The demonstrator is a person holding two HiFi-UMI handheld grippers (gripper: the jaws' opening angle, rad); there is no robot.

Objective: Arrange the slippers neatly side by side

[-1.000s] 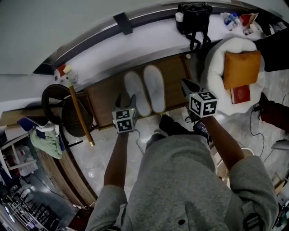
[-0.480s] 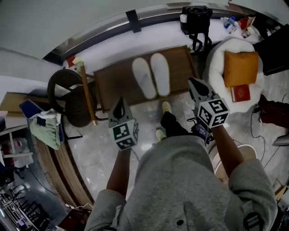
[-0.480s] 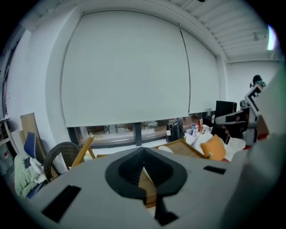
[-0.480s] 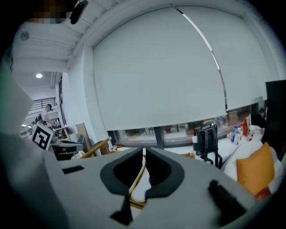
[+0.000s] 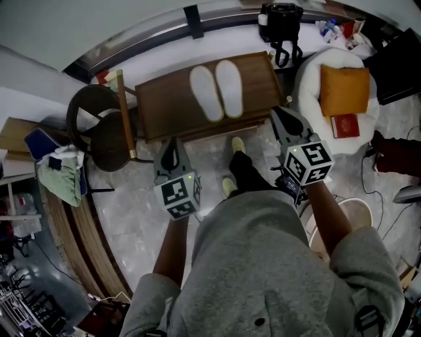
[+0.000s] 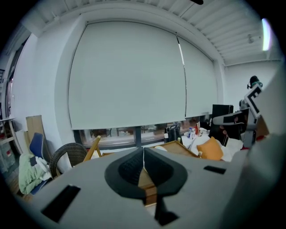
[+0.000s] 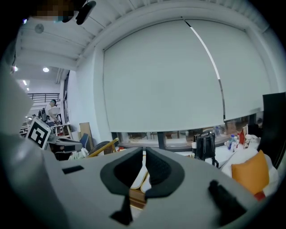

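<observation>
Two white slippers lie side by side, soles up, on a brown low wooden table (image 5: 158, 105): the left slipper (image 5: 204, 93) and the right slipper (image 5: 229, 88) touch along their length. My left gripper (image 5: 172, 146) hangs above the floor in front of the table, shut and empty. My right gripper (image 5: 279, 115) is off the table's right front corner, shut with nothing in it. In the right gripper view the slippers (image 7: 139, 178) show just below the closed jaws (image 7: 144, 163). The left gripper view shows its jaws (image 6: 143, 156) pressed together.
A wicker chair (image 5: 92, 135) and a leaning wooden stick (image 5: 125, 112) stand left of the table. A white round seat with an orange cushion (image 5: 343, 89) and a red book (image 5: 345, 125) is at right. A black bag (image 5: 283, 20) sits behind. The person's feet (image 5: 230, 187) are on the marble floor.
Both grippers have drawn back from the table toward the person. The left gripper, earlier beside the left slipper, now hangs over the floor. The slippers stay together.
</observation>
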